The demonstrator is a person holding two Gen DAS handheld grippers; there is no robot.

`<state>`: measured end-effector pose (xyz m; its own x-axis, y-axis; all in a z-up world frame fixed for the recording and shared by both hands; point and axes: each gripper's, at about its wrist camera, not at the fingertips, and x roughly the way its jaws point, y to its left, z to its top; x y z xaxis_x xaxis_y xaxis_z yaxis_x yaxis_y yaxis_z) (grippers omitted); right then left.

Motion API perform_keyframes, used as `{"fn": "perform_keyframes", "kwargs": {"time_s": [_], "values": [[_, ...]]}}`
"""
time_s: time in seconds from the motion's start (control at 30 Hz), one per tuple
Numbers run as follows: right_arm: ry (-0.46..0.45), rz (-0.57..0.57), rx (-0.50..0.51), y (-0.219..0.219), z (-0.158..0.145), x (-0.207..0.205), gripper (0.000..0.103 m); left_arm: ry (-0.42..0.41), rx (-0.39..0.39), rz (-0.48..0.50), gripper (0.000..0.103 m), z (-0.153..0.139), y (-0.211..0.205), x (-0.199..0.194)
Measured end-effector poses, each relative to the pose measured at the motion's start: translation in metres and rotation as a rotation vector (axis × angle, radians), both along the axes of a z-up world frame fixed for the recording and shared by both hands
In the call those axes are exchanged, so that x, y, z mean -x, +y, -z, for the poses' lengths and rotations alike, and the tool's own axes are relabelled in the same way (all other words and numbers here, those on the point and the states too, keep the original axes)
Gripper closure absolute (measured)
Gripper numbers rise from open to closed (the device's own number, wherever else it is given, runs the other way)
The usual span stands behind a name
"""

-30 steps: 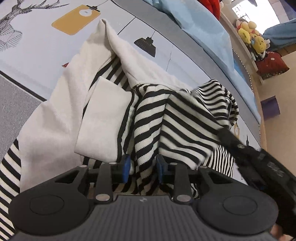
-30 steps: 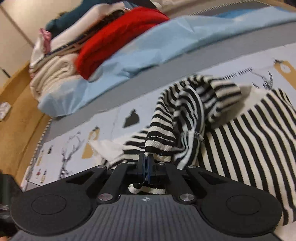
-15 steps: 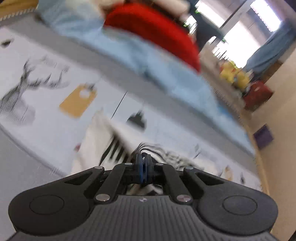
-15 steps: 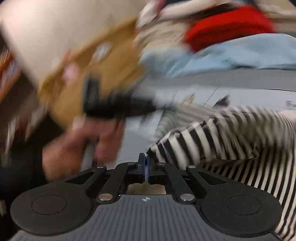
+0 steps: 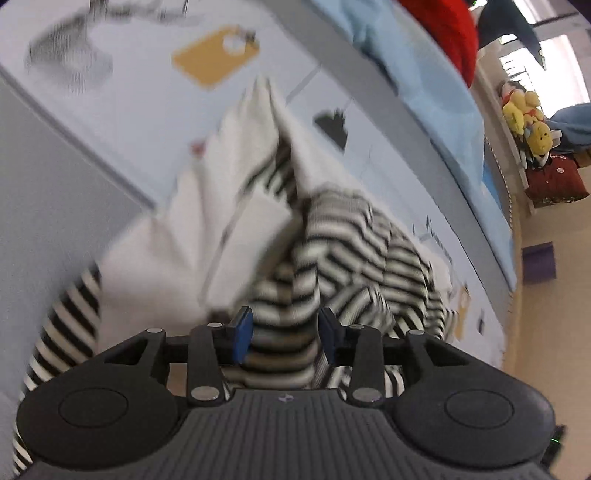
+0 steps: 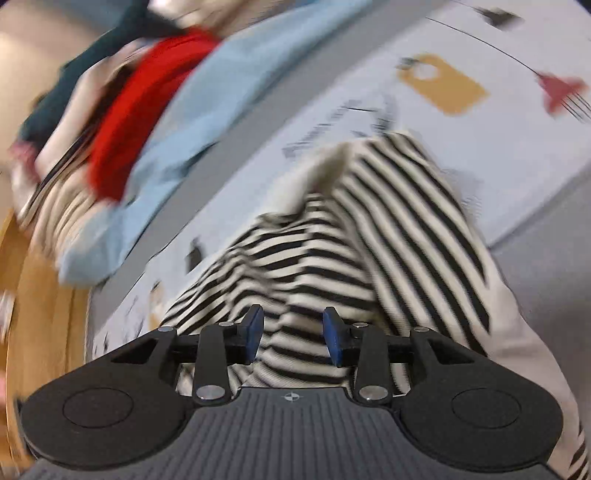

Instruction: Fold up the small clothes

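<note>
A black-and-white striped garment with a cream inner side (image 5: 354,251) lies crumpled on a printed pale-blue mat (image 5: 147,110). My left gripper (image 5: 283,334) is open, its blue pads either side of a raised striped fold, not pinching it. In the right wrist view the same striped garment (image 6: 369,236) spreads ahead, and my right gripper (image 6: 293,334) is open just above the stripes. Both views are motion-blurred.
A light-blue cloth (image 5: 424,74) and a red garment (image 5: 443,26) lie at the mat's far edge, with a pile of folded clothes (image 6: 74,122) beside them. Yellow plush toys (image 5: 528,114) sit on a shelf at the right. A wooden floor (image 6: 33,295) borders the mat.
Both grippers were shut on the striped garment and lifted it half a second ago. Now both have opened and the garment lies on the mat below them.
</note>
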<state>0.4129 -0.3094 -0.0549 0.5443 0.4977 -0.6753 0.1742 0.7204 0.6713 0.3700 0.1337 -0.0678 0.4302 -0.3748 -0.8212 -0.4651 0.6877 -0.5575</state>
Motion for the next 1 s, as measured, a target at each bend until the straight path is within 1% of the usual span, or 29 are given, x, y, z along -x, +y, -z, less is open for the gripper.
{"fn": "perform_keyframes", "kwargs": {"time_s": [0.03, 0.07, 0.13, 0.17, 0.2, 0.3, 0.37, 0.4, 0.43, 0.47, 0.5, 0.53, 0.57, 0.6, 0.63, 0.67, 0.7, 0.73, 0.77, 0.8, 0.83, 0.87, 0.9, 0.93, 0.97, 1.0], "values": [[0.018, 0.021, -0.01, 0.0, 0.004, 0.0, 0.065, 0.017, 0.022, 0.001, 0.055, 0.004, -0.001, 0.001], [0.034, 0.034, -0.024, 0.002, 0.007, -0.002, 0.064, 0.037, 0.036, 0.003, 0.052, 0.007, -0.004, 0.001], [0.059, 0.031, -0.033, 0.009, 0.012, -0.006, 0.061, 0.068, 0.034, 0.015, 0.047, 0.012, -0.009, 0.002], [0.073, 0.027, -0.016, 0.017, 0.014, -0.009, 0.057, 0.079, 0.027, 0.02, 0.047, 0.014, -0.012, 0.002], [0.08, 0.022, 0.006, 0.024, 0.016, -0.009, 0.057, 0.09, 0.021, 0.022, 0.047, 0.017, -0.014, 0.002], [0.102, 0.003, 0.047, 0.034, 0.019, -0.017, 0.057, 0.105, 0.0, 0.009, 0.048, 0.022, -0.018, -0.001], [0.108, -0.017, 0.102, 0.044, 0.02, -0.021, 0.058, 0.106, -0.024, 0.003, 0.051, 0.024, -0.019, -0.003], [0.105, -0.031, 0.132, 0.049, 0.02, -0.021, 0.058, 0.108, -0.032, 0.002, 0.061, 0.026, -0.019, -0.005], [0.1, -0.045, 0.157, 0.053, 0.019, -0.022, 0.061, 0.108, -0.035, 0.003, 0.076, 0.027, -0.02, -0.006], [0.093, -0.053, 0.176, 0.055, 0.018, -0.021, 0.072, 0.105, -0.039, 0.002, 0.085, 0.026, -0.02, -0.007], [0.087, -0.058, 0.179, 0.056, 0.016, -0.021, 0.079, 0.096, -0.054, -0.005, 0.097, 0.024, -0.02, -0.007], [0.081, -0.058, 0.172, 0.054, 0.014, -0.02, 0.093, 0.064, -0.08, -0.023, 0.098, 0.017, -0.019, -0.006], [0.066, -0.051, 0.149, 0.051, 0.011, -0.018, 0.099, -0.008, -0.091, -0.047, 0.099, 0.007, -0.016, -0.005], [0.037, -0.035, 0.108, 0.045, 0.009, -0.017, 0.099, -0.142, -0.083, -0.064, 0.099, -0.011, -0.014, -0.003], [-0.021, -0.002, 0.019, 0.036, 0.003, -0.014, 0.101, -0.275, -0.077, -0.063, 0.099, -0.029, -0.012, -0.002], [-0.095, 0.042, -0.12, 0.024, -0.004, -0.01, 0.101, -0.377, -0.08, -0.063, 0.099, -0.043, -0.011, 0.0], [-0.184, 0.086, -0.27, 0.012, -0.011, -0.004, 0.101, -0.495, -0.066, -0.069, 0.099, -0.058, -0.008, 0.004], [-0.273, 0.117, -0.377, 0.003, -0.017, 0.001, 0.101, -0.541, -0.041, -0.073, 0.099, -0.062, -0.005, 0.006], [-0.367, 0.142, -0.46, -0.007, -0.024, 0.007, 0.101, -0.554, 0.0, -0.086, 0.099, -0.06, -0.001, 0.007], [-0.434, 0.161, -0.518, -0.015, -0.029, 0.013, 0.101, -0.525, 0.054, -0.108, 0.099, -0.051, 0.006, 0.007], [-0.463, 0.178, -0.562, -0.021, -0.028, 0.016, 0.101, -0.465, 0.097, -0.132, 0.099, -0.039, 0.012, 0.006], [-0.453, 0.188, -0.607, -0.027, -0.023, 0.017, 0.101, -0.373, 0.122, -0.153, 0.099, -0.023, 0.017, 0.004], [-0.402, 0.19, -0.617, -0.03, -0.015, 0.015, 0.101, -0.225, 0.108, -0.147, 0.099, -0.004, 0.021, 0.001], [-0.301, 0.183, -0.558, -0.03, -0.006, 0.012, 0.101, -0.092, 0.068, -0.12, 0.099, 0.011, 0.021, -0.002], [-0.193, 0.165, -0.443, -0.026, 0.001, 0.008, 0.101, 0.01, 0.036, -0.1, 0.099, 0.024, 0.022, -0.001], [-0.086, 0.133, -0.307, -0.021, 0.009, 0.005, 0.101, 0.096, 0.028, -0.095, 0.098, 0.037, 0.023, 0.001]]}}
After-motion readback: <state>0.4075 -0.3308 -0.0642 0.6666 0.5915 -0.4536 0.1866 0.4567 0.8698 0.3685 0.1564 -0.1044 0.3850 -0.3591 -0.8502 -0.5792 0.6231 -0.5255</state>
